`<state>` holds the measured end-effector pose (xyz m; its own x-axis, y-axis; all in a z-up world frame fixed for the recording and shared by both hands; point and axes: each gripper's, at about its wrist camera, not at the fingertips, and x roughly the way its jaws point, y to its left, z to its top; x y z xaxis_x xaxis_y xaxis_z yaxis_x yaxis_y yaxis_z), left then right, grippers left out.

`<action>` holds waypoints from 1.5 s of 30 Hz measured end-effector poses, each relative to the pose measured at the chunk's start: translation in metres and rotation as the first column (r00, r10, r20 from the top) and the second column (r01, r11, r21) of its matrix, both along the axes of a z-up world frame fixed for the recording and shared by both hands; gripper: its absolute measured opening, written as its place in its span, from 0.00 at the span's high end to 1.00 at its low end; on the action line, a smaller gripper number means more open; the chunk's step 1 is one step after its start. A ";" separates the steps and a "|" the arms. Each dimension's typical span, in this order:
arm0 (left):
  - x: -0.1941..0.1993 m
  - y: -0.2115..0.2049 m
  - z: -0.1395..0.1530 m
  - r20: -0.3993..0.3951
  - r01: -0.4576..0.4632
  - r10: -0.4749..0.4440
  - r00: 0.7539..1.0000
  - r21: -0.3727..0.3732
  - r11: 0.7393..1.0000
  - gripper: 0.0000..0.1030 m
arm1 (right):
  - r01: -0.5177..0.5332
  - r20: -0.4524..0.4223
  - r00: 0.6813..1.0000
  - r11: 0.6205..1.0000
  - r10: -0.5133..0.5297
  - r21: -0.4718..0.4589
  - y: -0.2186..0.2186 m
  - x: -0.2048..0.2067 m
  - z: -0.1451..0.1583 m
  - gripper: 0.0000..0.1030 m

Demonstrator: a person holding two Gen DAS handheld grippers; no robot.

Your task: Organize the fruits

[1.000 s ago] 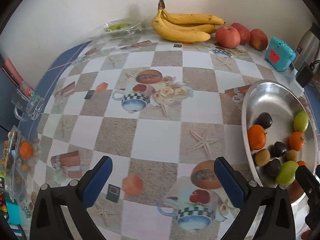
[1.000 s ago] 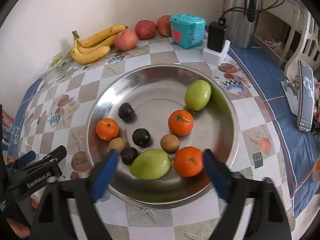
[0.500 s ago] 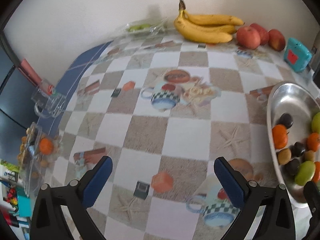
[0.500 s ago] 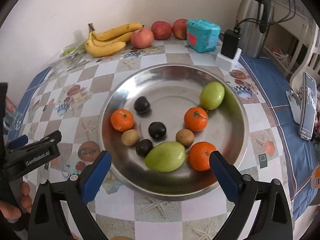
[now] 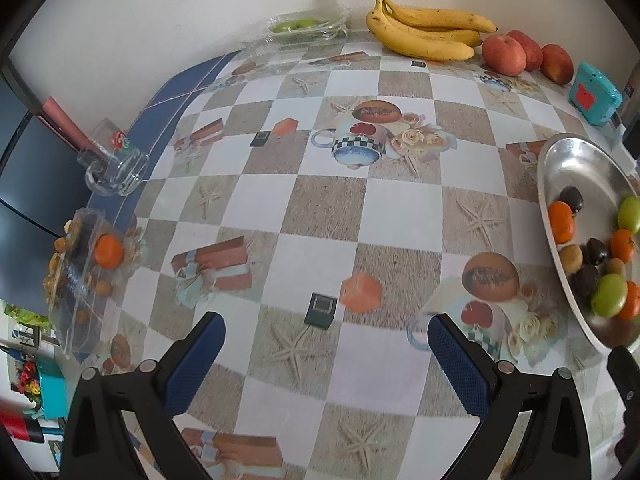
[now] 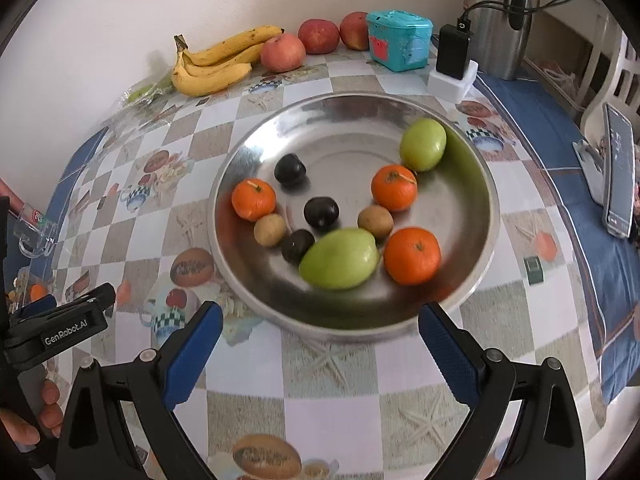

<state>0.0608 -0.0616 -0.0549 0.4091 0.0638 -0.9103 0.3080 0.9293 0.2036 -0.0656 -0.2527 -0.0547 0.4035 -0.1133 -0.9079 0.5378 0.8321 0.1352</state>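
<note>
A round steel plate (image 6: 472,168) holds two green fruits (image 6: 340,258), three oranges (image 6: 412,256), three dark plums (image 6: 321,212) and two small brown fruits (image 6: 375,221). My right gripper (image 6: 320,344) is open and empty, just in front of the plate's near rim. My left gripper (image 5: 326,354) is open and empty above the checked tablecloth, left of the plate (image 5: 560,160). It also shows in the right wrist view (image 6: 64,316). Bananas (image 5: 428,32) and three red apples (image 5: 504,54) lie by the far wall.
A teal box (image 6: 398,38), a charger (image 6: 454,52) and a steel kettle (image 6: 500,16) stand at the back right. A phone (image 6: 618,168) rests on a stand at right. A glass mug (image 5: 114,164) and a clear container with an orange (image 5: 108,252) are at the left edge.
Both views have shifted. The left gripper has swung left, so the plate sits further right in its view. The right gripper has pulled back slightly from the plate. Both stay open.
</note>
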 end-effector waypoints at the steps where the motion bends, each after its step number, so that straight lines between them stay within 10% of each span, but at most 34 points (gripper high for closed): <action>1: -0.002 0.002 0.002 0.002 0.001 -0.001 1.000 -0.005 1.000 0.00 | -0.006 -0.002 1.000 1.000 0.005 -0.004 0.003 -0.002 0.001 0.05; 45: -0.028 0.026 0.007 -0.035 0.007 -0.012 0.999 -0.138 0.990 0.02 | -0.020 0.046 0.999 0.993 0.026 -0.117 0.025 -0.027 0.016 0.05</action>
